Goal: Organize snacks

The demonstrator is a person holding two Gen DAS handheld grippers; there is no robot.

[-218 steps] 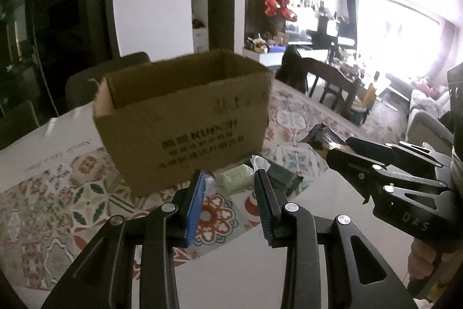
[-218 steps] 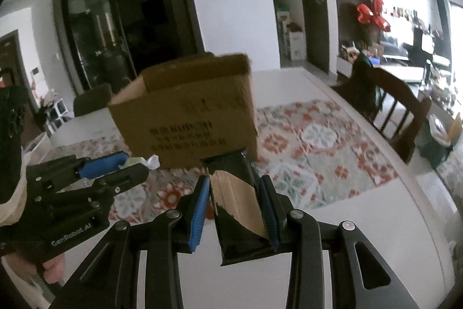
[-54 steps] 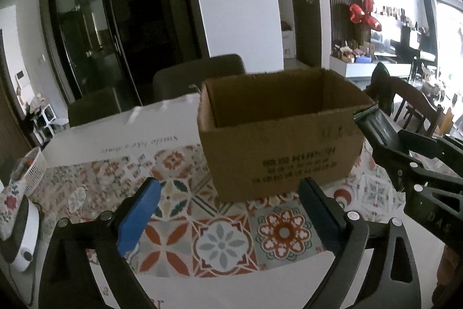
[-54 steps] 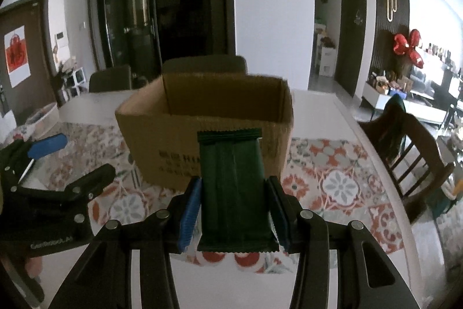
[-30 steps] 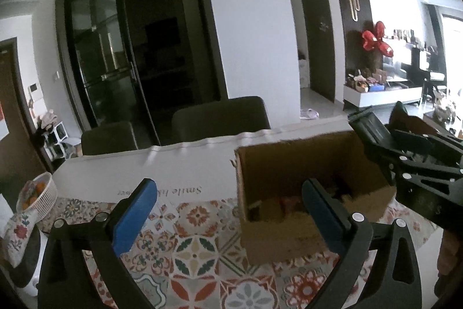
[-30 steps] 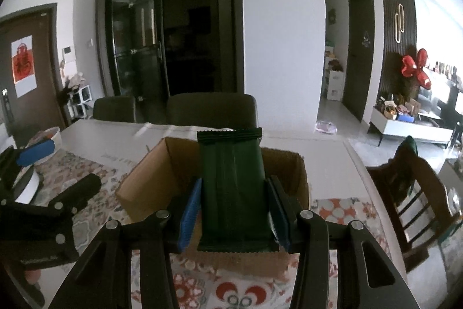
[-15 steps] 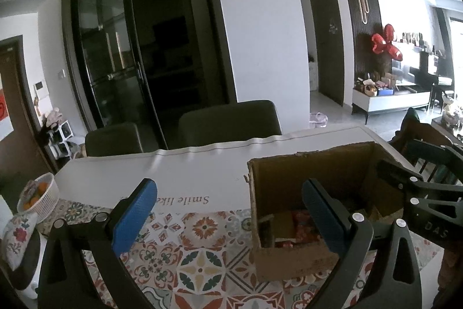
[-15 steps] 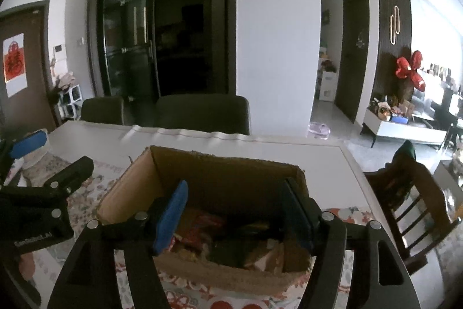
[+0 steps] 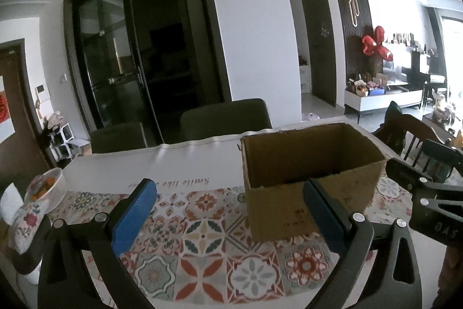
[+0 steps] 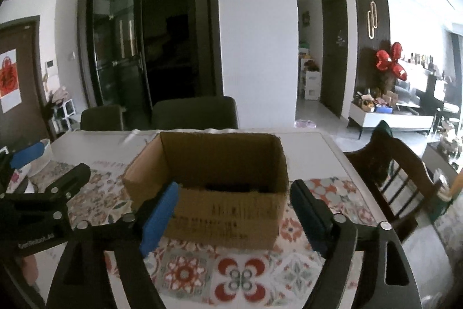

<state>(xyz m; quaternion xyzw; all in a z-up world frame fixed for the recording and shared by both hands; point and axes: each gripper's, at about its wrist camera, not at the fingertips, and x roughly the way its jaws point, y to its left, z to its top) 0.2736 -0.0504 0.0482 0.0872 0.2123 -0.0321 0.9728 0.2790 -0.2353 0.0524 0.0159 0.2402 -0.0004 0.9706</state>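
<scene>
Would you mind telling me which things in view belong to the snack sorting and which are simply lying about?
Belongs to the job:
- cardboard box on the patterned tablecloth, something dark inside
- right gripper, jaws opening, nothing between them
- left gripper, open and empty

Just lying about:
- white basket at the table's left end
- wooden chair
- dark chairs behind the table

Looks like someone's living at home here: dining table (image 10: 324,146) wearing a patterned tablecloth (image 9: 202,236), chairs (image 10: 194,112) sitting at 12 o'clock, lounge showing at 3 o'clock
</scene>
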